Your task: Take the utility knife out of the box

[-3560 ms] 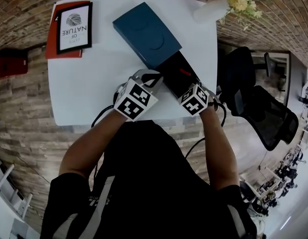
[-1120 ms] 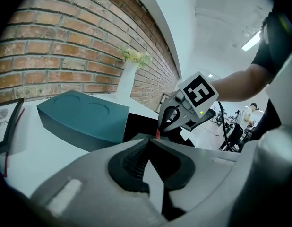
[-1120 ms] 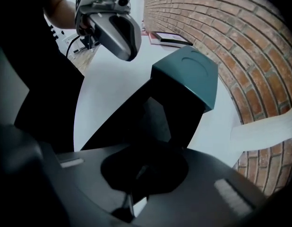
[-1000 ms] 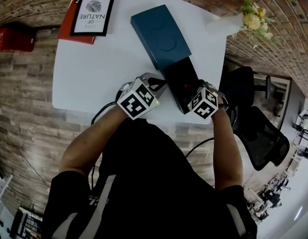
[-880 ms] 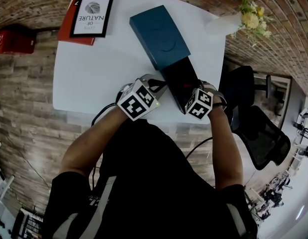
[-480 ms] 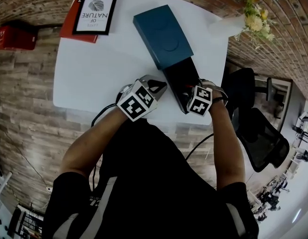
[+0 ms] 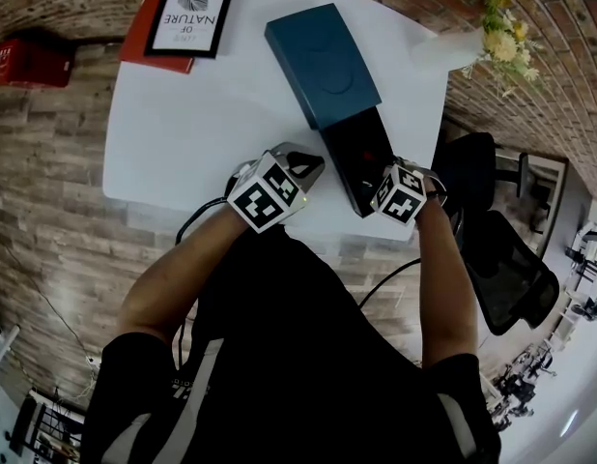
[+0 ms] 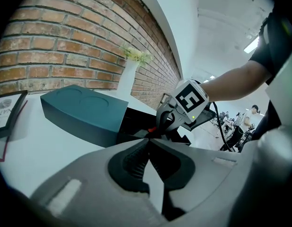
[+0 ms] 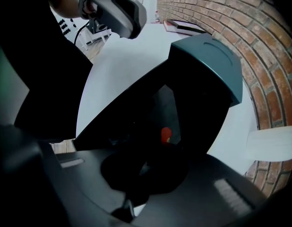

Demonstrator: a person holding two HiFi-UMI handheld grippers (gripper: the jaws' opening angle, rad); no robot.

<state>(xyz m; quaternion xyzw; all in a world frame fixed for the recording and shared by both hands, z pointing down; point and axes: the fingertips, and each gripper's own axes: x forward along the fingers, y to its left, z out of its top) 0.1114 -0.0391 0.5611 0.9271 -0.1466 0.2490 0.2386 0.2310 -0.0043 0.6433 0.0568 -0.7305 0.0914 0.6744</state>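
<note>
Both tongs are clenched. The left gripper (image 7: 314, 165) slants down over the white table (image 7: 183, 124) with its jaws together on nothing, and the right gripper (image 7: 383, 189) points straight down into the black drawer (image 7: 349, 143) pulled from the teal box (image 7: 323, 61). Its jaws have just been closing, with nothing plainly between them in the dark. Only a red spot marks the utility knife (image 9: 166, 135), lying in the drawer just beyond those tips.

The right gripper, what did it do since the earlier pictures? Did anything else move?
The right gripper has just been closing its jaws, and they are now shut over the black tray, next to a red spot. It is too dark to tell whether they pinch anything. The left gripper stayed shut beside the tray. The teal box and the tray kept their places.
</note>
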